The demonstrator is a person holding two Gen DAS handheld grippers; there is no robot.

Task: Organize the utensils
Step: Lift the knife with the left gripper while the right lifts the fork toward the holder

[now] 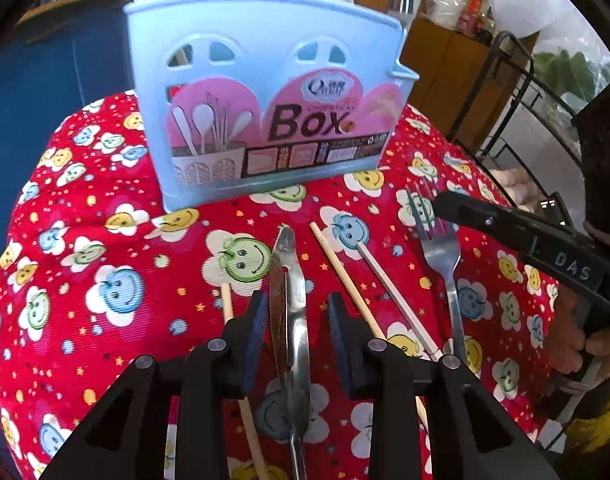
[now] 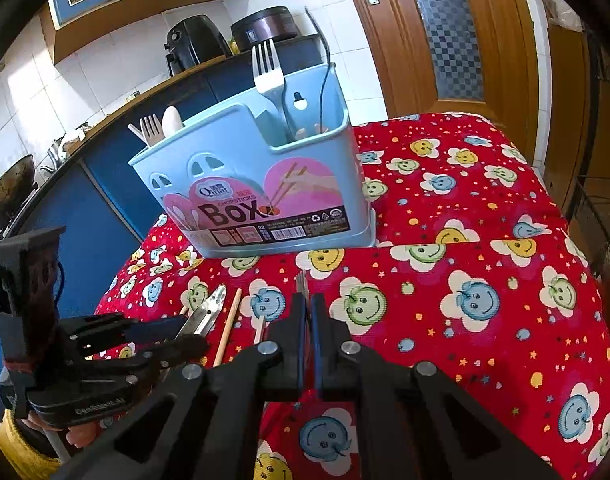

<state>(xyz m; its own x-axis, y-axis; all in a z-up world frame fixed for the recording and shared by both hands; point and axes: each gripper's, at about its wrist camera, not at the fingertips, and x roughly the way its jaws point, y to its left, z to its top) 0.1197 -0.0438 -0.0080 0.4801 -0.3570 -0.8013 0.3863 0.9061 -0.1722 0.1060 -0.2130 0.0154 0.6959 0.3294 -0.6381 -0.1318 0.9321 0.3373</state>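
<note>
Two grippers over loose cutlery, blue plastic utensil box [image 1: 265, 92] behind.

Left gripper [image 1: 293, 320] had its fingers released, parted on either side of the steel table knife [image 1: 289, 320], pads not touching the blade. Knife lay flat on the red smiley-print cloth on the bench [image 1: 105, 280], long axis running straight away from the fingers toward the box, handle nearest the camera. Left hand was clearly the nearer one to it. Right gripper [image 2: 308, 312] was clenched with fingers together; whether the steel fork [image 1: 441, 248] under its tips was pinched, cannot tell. Pale wooden chopsticks [image 1: 345, 276] lay between knife and fork. Forks already stood in the box.
</note>
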